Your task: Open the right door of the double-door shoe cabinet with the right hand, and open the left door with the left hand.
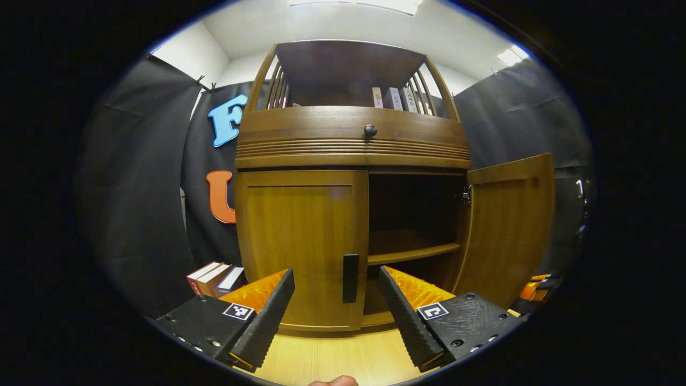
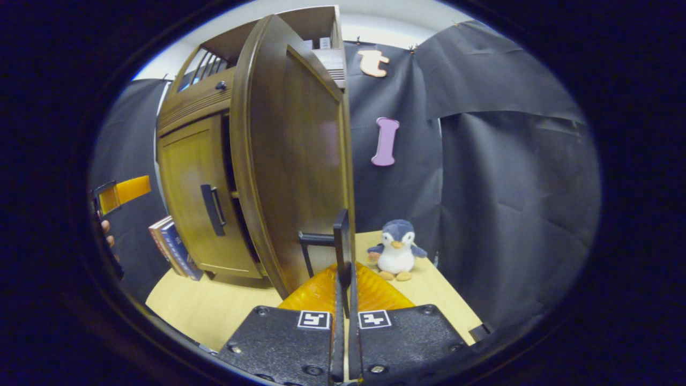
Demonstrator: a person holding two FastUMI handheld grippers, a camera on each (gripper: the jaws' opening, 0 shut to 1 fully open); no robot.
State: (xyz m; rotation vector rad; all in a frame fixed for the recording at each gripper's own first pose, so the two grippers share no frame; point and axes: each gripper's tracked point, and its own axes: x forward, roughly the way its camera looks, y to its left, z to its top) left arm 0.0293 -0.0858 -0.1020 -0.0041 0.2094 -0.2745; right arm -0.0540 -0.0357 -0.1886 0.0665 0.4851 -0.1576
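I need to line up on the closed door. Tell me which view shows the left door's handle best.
The left gripper view: the left door's handle faces the camera squarely, between the open left claw fingers. The right gripper view shows that handle obliquely, off to the side.

A small plush penguin stands upright on the light wooden floor, near the floor's far right edge, just in front of the black cloth wall. At the floor's left side, a few books lean together against the black cloth; in the right gripper view the same books stand tilted at the left. More books stand upright high up on the open top shelf, toward its right end. A white ceiling with lit panels spans overhead.
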